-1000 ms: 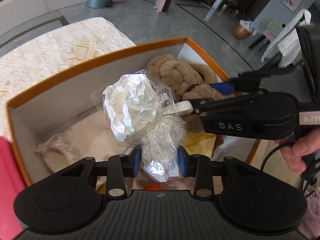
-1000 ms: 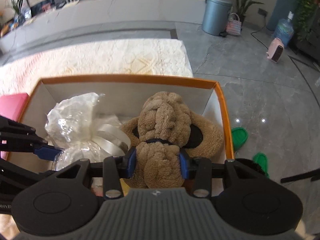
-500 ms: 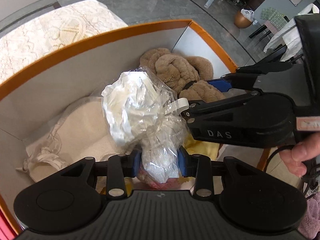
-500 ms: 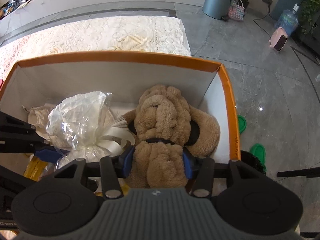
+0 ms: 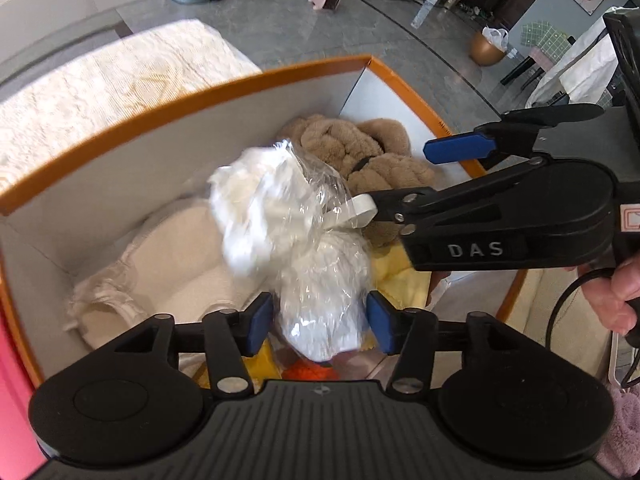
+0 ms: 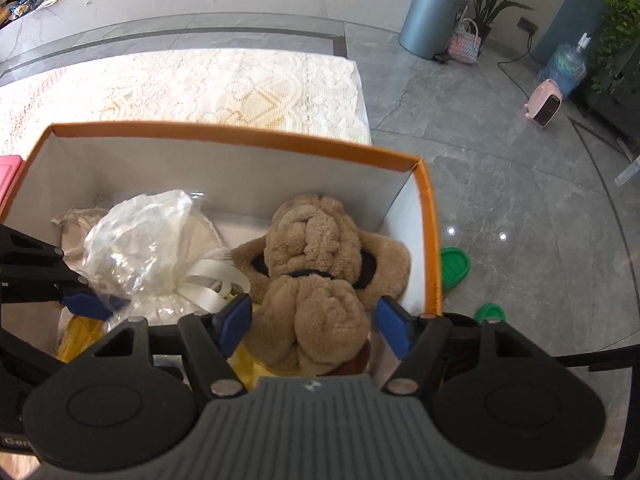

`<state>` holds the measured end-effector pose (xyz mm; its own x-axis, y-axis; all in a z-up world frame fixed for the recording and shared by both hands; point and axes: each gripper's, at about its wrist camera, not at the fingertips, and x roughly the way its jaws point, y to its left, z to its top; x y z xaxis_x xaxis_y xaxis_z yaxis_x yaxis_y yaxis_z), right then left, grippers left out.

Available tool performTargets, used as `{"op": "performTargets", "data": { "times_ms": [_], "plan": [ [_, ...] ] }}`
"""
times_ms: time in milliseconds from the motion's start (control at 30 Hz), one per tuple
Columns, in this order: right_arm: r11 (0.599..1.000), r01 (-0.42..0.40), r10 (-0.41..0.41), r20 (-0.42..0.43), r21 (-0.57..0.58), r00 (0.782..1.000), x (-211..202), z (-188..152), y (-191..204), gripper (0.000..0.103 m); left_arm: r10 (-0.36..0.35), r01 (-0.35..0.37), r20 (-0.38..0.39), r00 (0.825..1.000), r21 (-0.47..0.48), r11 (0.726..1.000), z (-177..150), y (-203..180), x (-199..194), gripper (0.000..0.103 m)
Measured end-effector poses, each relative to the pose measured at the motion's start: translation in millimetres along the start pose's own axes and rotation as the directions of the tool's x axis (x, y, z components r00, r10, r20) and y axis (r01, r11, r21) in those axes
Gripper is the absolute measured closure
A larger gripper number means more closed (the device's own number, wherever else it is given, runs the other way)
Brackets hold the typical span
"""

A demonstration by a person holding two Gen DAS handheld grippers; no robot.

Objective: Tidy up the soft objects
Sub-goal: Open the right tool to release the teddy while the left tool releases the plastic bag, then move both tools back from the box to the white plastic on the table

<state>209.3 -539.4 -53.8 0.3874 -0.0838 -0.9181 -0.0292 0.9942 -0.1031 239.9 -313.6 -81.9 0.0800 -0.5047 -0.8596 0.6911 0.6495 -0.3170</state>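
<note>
Nearest the left wrist camera, the left claw (image 5: 320,322) has just been opening: its blue pads now stand apart on either side of the plastic-wrapped white bundle (image 5: 304,248), with a gap showing at each side, where a moment ago they pinched it. The bundle sits in the orange-rimmed box (image 6: 240,140), leaning toward 11 o'clock over a cream fabric piece (image 5: 172,264).

The right claw (image 6: 314,322) has likewise just been opening. Its pads have drawn clear of the brown plush dog (image 6: 316,272), which they were squeezing half a second ago; the dog now lies loose at the box's right end, its head pointing to 12 o'clock toward the far wall.

Both soft things look released inside the box, so this pair seems stowed, and I judge the next step to be lifting both claws away to fetch more.

Counted: one box, one wrapped bundle, one plush dog, one cream fabric piece, and some yellow material (image 5: 396,276) beneath them, too hidden to count. A person's hand (image 5: 616,292) grips the right tool at 3 o'clock.

Farther off, beyond the box at 12 o'clock, lies one patterned cream mattress (image 6: 200,88). On the floor at 3 o'clock sit two green slippers (image 6: 454,266), and at 1 o'clock stands one grey bin (image 6: 432,20).
</note>
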Motion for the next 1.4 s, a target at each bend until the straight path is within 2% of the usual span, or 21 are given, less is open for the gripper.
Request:
{"op": "performTargets", "data": {
  "times_ms": [267,500,667,833,1000,1100,1267,1400],
  "plan": [
    [0.999,0.037,-0.037,0.036,-0.014,0.999,-37,-3,8,0.029,0.001,-0.002,0.058,0.998,0.008,1.0,-1,-15,-27,0.029],
    [0.998,0.058,-0.056,0.051,-0.029,0.997,-64,-13,22,0.029,0.014,-0.016,0.11,0.994,0.012,1.0,-16,-25,-58,0.029],
    [0.997,0.068,-0.066,0.059,-0.036,0.996,-85,-27,37,0.028,0.053,-0.055,0.18,0.982,0.007,0.998,-34,-30,-86,0.03],
    [0.999,0.051,-0.05,0.083,-0.013,0.995,-108,-41,53,0.028,0.093,-0.096,0.254,0.963,0.0,0.995,-58,-32,-120,0.031],
    [1.0,0.019,-0.02,0.128,0.006,0.992,-133,-55,79,0.028,0.155,-0.157,0.339,0.928,-0.023,0.987,-91,-29,-157,0.031],
    [0.999,-0.016,0.01,0.18,0.03,0.984,-147,-65,98,0.023,0.192,-0.188,0.392,0.9,-0.048,0.981,-113,-24,-178,0.031],
    [0.994,-0.08,0.055,0.28,0.08,0.958,-161,-84,137,0.022,0.264,-0.232,0.468,0.843,-0.127,0.965,-152,-10,-206,0.031],
    [0.976,-0.166,0.108,0.348,0.141,0.931,-164,-99,171,0.022,0.341,-0.282,0.513,0.787,-0.192,0.94,-182,2,-224,0.031]
  ]
}}
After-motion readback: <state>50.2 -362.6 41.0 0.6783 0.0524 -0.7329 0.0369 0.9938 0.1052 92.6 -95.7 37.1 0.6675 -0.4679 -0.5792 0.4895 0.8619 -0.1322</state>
